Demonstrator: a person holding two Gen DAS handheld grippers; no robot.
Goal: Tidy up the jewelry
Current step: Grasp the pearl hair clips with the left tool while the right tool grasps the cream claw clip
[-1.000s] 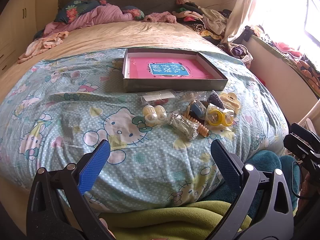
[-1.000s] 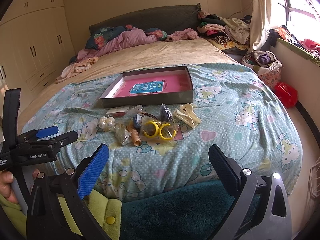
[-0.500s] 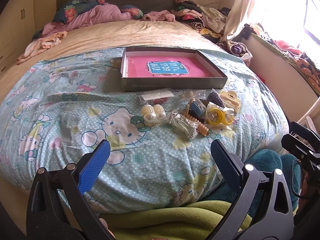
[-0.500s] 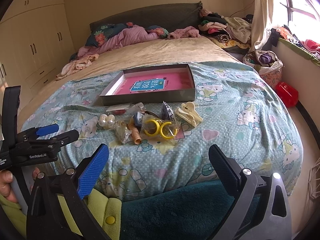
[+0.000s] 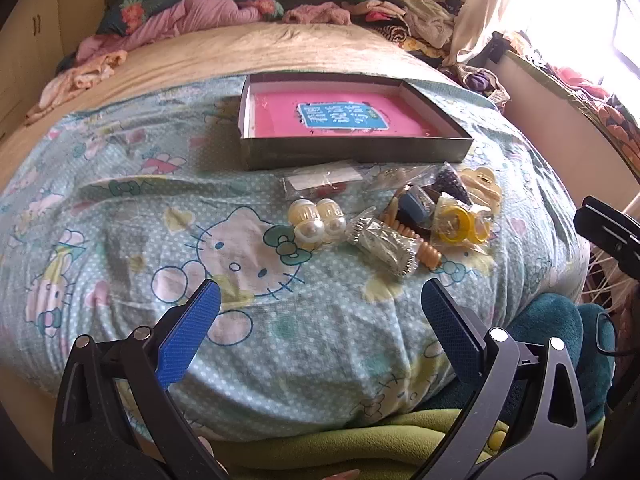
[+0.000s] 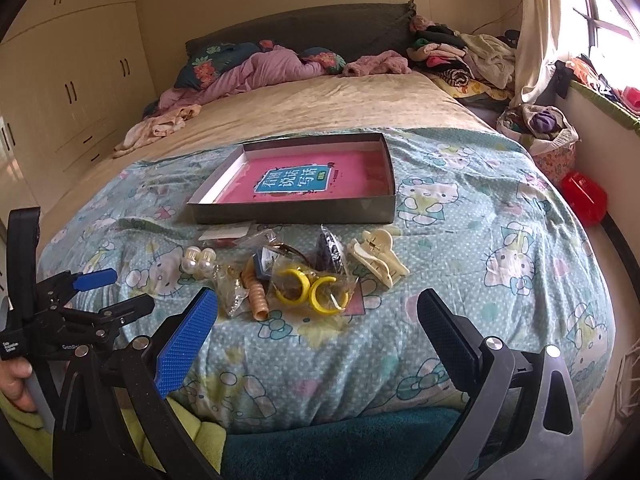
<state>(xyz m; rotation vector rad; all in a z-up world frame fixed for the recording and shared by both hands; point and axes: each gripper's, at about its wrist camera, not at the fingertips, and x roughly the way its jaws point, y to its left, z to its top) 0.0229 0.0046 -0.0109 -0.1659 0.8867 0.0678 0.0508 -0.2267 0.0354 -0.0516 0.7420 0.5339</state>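
A pile of bagged jewelry, with yellow plastic hoop earrings point(image 6: 307, 289) and pearl earrings point(image 5: 318, 221), lies on the cartoon-cat quilt point(image 5: 120, 208) before a shallow pink-lined grey box point(image 6: 296, 210), beyond both empty, wide-open grippers: left gripper point(image 5: 320, 308), right gripper point(image 6: 318, 314).

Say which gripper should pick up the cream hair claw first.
Right, probably. The hair claw lies at the pile's right end, ahead of the open right gripper. The left gripper, also open, faces the pearl earrings on the pile's far side.
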